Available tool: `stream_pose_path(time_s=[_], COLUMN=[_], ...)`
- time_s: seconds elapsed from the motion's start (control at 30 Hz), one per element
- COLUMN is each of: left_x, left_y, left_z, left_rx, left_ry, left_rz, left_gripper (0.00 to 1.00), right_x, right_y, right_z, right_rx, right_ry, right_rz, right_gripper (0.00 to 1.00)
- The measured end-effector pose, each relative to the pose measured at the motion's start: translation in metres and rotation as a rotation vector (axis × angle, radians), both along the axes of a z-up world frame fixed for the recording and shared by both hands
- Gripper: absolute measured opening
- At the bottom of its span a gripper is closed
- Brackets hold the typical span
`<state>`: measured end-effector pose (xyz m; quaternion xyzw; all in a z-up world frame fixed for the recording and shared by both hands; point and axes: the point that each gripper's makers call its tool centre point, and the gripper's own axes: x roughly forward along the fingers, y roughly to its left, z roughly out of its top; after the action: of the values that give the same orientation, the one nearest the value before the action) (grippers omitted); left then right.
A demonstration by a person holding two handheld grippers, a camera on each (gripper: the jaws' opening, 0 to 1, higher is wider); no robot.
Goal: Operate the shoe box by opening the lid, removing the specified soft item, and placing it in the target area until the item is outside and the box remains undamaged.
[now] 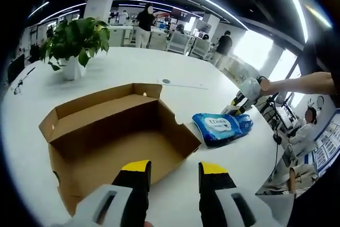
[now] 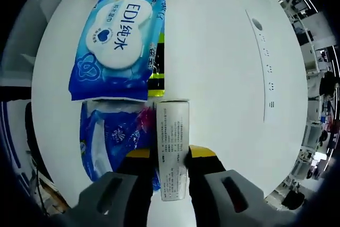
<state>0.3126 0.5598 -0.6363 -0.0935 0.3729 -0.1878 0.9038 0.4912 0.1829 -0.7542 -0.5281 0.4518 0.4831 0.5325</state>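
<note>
In the left gripper view, the open shoe box (image 1: 114, 142) sits left-centre on the tabletop (image 1: 212, 94), empty, with the left gripper (image 1: 174, 171) parted above it. The wipes pack (image 1: 223, 126) lies right. The right gripper (image 2: 171, 155) pinches a white tube (image 2: 173, 152); set it down gently beside the pack.

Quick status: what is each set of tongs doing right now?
Left tongs: open, holding nothing, over the open shoe box.
Right tongs: shut on a white paper-labelled packet, beside the blue wipes pack.
</note>
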Motion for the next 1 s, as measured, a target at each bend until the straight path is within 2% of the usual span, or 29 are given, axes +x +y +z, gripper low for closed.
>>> stream_pose_path(time_s=[0.33,0.4,0.57,0.6,0.63,0.77,0.83,0.87,0.97,1.0], left_x=[-0.002,-0.002,-0.005,-0.005,-0.006,-0.011,-0.013,-0.015,-0.020,-0.021], left_y=[-0.001,-0.002,-0.003,-0.003,-0.002,0.002,0.004,0.005,0.011,0.012], left_z=[-0.002,-0.001,0.001,0.001,0.002,0.003,0.003,0.003,0.000,0.000], left_rx=[-0.017,-0.024,-0.035,-0.036,-0.037,-0.044,-0.044,-0.045,-0.044,-0.045], left_ry=[-0.008,-0.013,-0.023,-0.026,-0.028,-0.035,-0.035,-0.036,-0.032,-0.031], left_rz=[-0.008,-0.011,-0.018,-0.021,-0.023,-0.022,-0.021,-0.021,-0.017,-0.016], left_gripper=[0.36,0.36,0.36,0.36,0.36,0.36,0.36,0.36,0.36,0.36], right_x=[0.006,0.005,0.004,0.004,0.004,0.011,0.016,0.019,0.024,0.024], right_y=[-0.004,-0.005,-0.004,0.000,0.001,0.010,0.017,0.023,0.029,0.030], right_z=[0.027,0.033,0.044,0.049,0.051,0.066,0.076,0.082,0.092,0.095], right_rx=[0.054,0.073,0.144,0.203,0.216,0.374,0.483,0.562,0.699,0.722], right_ry=[-0.053,-0.054,-0.047,-0.047,-0.045,-0.054,-0.056,-0.048,-0.023,-0.027], right_rz=[-0.087,-0.121,-0.268,-0.338,-0.356,-0.559,-0.680,-0.752,-0.880,-0.900], right_gripper=[0.24,0.24,0.26,0.27,0.27,0.28,0.27,0.27,0.30,0.30])
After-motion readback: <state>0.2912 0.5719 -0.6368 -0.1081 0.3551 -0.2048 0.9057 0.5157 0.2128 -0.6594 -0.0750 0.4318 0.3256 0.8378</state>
